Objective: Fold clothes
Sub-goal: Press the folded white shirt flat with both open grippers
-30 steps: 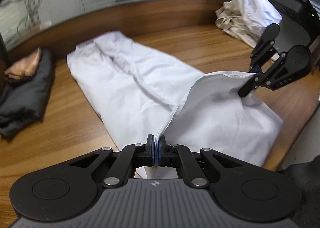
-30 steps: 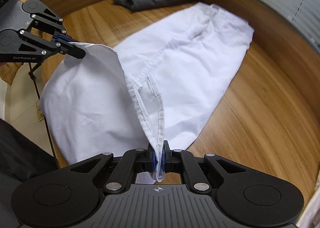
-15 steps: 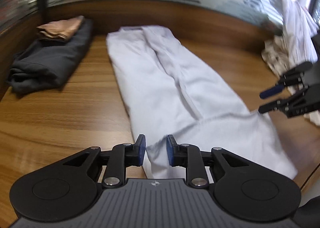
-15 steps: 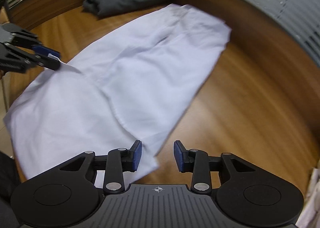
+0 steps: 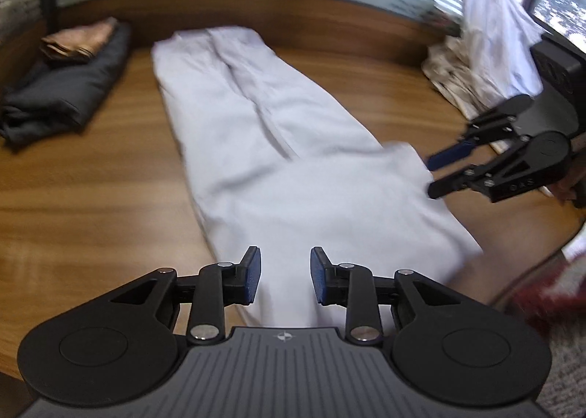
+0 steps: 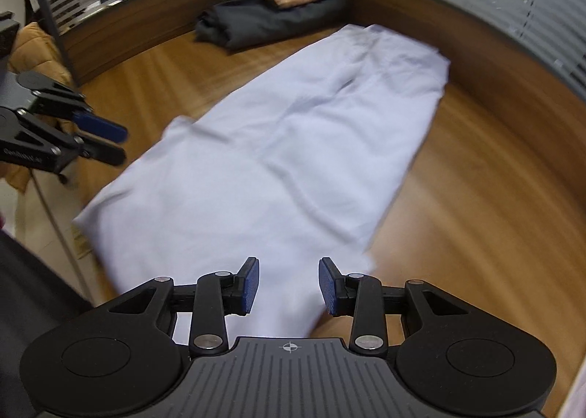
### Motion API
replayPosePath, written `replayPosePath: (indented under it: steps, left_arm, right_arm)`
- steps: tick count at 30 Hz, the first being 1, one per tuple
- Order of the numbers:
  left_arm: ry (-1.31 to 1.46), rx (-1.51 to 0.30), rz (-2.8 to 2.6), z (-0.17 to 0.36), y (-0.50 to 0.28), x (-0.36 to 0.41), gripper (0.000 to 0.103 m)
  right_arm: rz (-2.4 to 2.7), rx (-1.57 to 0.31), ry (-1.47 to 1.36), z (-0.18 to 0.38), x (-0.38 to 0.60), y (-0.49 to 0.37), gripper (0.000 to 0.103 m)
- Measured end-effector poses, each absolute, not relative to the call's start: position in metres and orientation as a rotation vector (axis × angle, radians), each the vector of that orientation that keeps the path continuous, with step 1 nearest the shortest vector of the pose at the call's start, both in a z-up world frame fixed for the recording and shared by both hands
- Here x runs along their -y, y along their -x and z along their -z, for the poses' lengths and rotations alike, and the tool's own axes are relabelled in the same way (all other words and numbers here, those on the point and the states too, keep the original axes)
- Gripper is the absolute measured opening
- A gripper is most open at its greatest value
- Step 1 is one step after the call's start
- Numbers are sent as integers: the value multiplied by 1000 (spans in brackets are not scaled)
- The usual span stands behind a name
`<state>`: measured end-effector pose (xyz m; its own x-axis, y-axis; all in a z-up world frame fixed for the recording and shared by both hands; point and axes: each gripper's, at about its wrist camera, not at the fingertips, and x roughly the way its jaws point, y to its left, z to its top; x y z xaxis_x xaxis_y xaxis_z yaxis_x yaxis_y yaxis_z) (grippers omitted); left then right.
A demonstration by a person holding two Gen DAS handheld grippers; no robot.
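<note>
Fingers (image 5: 252, 280) on your left gripper (image 5: 285, 278) are spreading right now, with nothing pinched between the blue pads; the white garment (image 5: 285, 169) only shows through the gap, lying flat on the desk (image 5: 91, 191) below and ahead of them. Its long axis runs straight away from your fingertips, from the wide near end just under them to the narrower far end by the desk's back wall. Off to the left of that far end sits the folded dark stack (image 5: 62, 95) with a tan piece on top, well apart from the garment.

Moving right, your right gripper (image 6: 289, 280) stands parted too, pads clear of the cloth, over the garment's near right corner. In the left wrist view its fingertips sit just beside the garment's right edge, partway up its length.

Both hands look about equally near the near end, so a lengthwise fold probably starts there, each hand taking its own corner. A pile of unfolded clothes (image 5: 487, 48) waits beyond your right fingers.
</note>
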<state>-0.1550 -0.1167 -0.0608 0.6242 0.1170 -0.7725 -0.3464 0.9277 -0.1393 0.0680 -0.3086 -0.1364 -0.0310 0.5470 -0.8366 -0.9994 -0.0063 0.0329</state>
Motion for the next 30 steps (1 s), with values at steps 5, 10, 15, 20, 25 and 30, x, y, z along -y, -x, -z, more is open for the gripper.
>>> replayPosePath:
  steps: [5,10,15,20,25,30]
  left_arm:
    - [256,-903,-171,77,166,134,25]
    - [247,-975,-160,106,172,134,25]
    - [270,-957,-141,116,180,127,26]
    - [209,-942,-140,100,179,128,25]
    - [207,-934,-134,93,173,128,25]
    - [232,-950,-147,94,172,131,27]
  right_arm:
    - [-1473,-809,751,147,318,-38,38]
    - [-1467,-823,759,165,319,-16,38]
    - [-1413,-862,744,187,319,-21,40]
    - [-1379,-817,700,166,329,-30,40]
    - [-1354,-792,639,154,324,-53,44]
    - [-1311,-801,625,171,299,-81,44]
